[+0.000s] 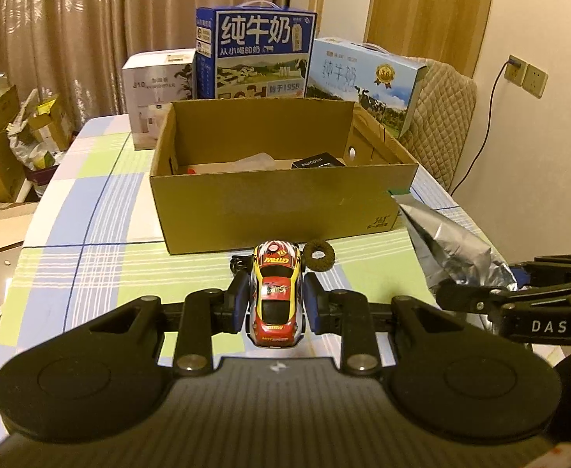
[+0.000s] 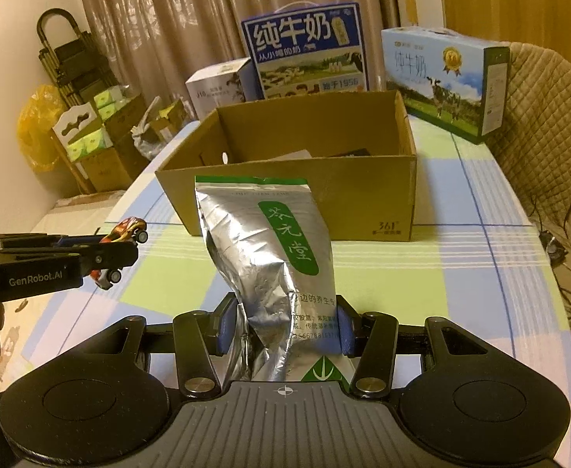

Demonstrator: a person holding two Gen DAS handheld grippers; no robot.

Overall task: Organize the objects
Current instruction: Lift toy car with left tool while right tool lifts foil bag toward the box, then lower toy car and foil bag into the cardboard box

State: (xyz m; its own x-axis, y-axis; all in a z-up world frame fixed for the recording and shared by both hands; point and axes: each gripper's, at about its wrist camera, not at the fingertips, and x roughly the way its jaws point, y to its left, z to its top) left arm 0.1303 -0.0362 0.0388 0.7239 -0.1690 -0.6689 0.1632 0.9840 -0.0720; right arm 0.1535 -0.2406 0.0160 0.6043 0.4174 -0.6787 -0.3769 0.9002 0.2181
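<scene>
Silver foil pouch (image 2: 273,269) with a green label: gripped at its lower part by the right gripper (image 2: 283,329), blue pads (image 2: 227,325) pressed against both sides, fingers closed partway to the pouch's width. Pouch stood nearly upright above the checked tablecloth (image 2: 460,265), just in front of the cardboard box (image 2: 363,202).

Toy car (image 1: 275,300), red, yellow and white: clamped between the blue pads (image 1: 242,304) of the left gripper (image 1: 275,306), fingers drawn in narrow on its flanks, nose pointing back toward the camera. In the right wrist view the car was tilted and clear of the cloth.

Brown ring (image 1: 318,255): on the cloth beside the car, near the box front.

Box: open-topped, holding a black item (image 1: 316,162) and a pale sheet (image 1: 254,162).

Milk cartons (image 1: 256,50), a white box (image 1: 156,93): behind, at the far edge.
</scene>
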